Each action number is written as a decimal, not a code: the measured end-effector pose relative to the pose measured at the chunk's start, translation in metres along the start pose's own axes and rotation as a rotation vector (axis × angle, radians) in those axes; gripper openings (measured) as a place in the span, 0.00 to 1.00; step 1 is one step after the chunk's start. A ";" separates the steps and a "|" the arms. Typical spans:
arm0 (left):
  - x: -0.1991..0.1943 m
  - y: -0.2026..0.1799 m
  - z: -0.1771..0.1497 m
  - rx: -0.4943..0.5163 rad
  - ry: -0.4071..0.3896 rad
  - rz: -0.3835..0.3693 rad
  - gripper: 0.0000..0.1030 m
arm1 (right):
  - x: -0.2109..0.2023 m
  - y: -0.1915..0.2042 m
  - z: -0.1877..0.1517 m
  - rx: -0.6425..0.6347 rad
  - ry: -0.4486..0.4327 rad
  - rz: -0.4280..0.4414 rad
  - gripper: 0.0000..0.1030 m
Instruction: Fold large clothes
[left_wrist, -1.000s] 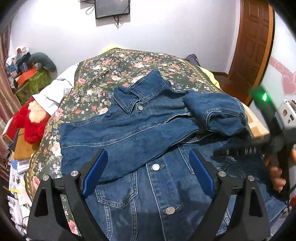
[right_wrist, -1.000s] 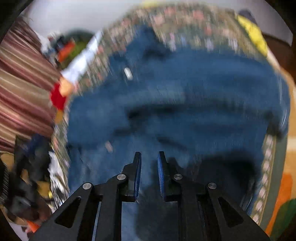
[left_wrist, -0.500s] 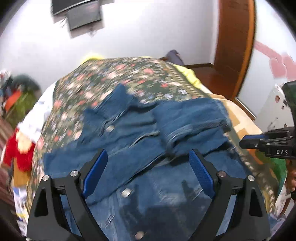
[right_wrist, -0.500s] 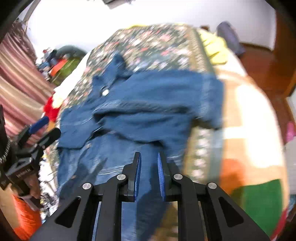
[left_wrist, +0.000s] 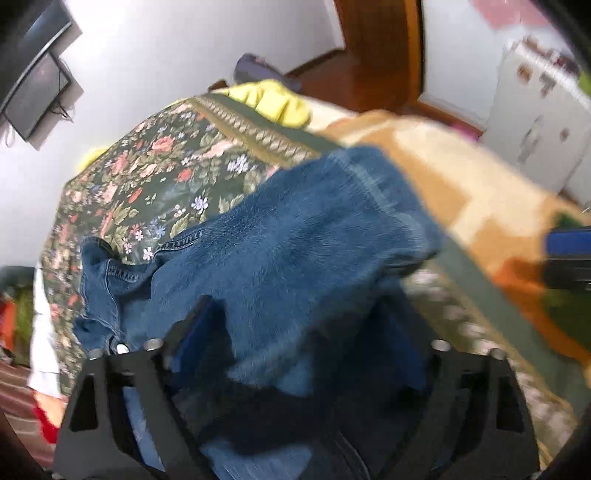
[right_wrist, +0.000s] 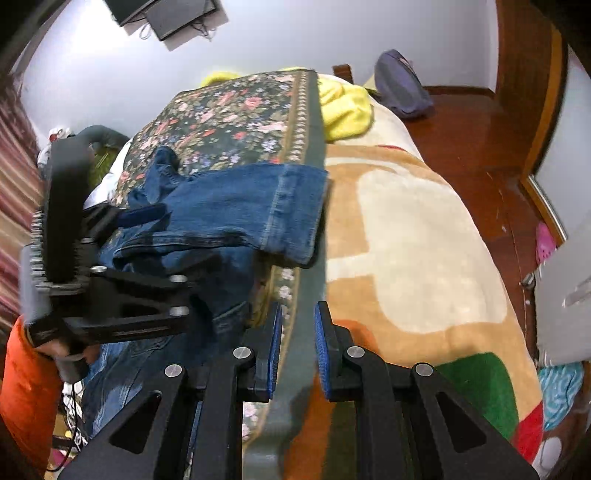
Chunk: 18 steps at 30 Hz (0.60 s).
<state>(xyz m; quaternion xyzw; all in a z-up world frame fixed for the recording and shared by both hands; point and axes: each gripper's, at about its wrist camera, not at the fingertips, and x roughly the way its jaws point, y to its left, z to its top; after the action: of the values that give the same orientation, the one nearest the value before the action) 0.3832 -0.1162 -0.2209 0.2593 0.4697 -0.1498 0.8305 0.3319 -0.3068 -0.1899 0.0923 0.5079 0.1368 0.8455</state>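
Observation:
A blue denim jacket lies on the flowered bedspread, with one sleeve folded across its front. My left gripper is open, low over the jacket, its fingers straddling the folded denim; the view is blurred. In the right wrist view the sleeve cuff lies at the bedspread's border and the left gripper reaches into the jacket from the left. My right gripper is nearly closed, with a narrow gap and nothing between the pads, over the bedspread's edge to the right of the jacket.
A tan, cream and green blanket covers the bed's right half. A yellow cloth and a grey bag lie at the far end. Wooden floor and a door lie to the right. A white cabinet stands nearby.
My left gripper has dropped and swung right onto the folded sleeve. My right gripper has moved right, off the jacket, to the bedspread's edge and parted slightly.

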 end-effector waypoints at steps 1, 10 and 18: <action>0.008 0.001 0.001 -0.010 0.012 0.004 0.72 | 0.002 -0.001 0.000 0.007 0.004 0.002 0.14; -0.018 0.043 0.005 -0.264 -0.068 -0.146 0.25 | 0.014 -0.001 0.003 -0.005 0.026 0.001 0.14; -0.092 0.108 -0.006 -0.391 -0.258 -0.096 0.16 | 0.014 0.026 0.022 -0.045 0.003 0.032 0.14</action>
<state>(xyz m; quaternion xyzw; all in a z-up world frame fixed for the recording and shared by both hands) 0.3846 -0.0240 -0.1132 0.0498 0.3917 -0.1270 0.9099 0.3543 -0.2780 -0.1836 0.0812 0.5044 0.1616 0.8443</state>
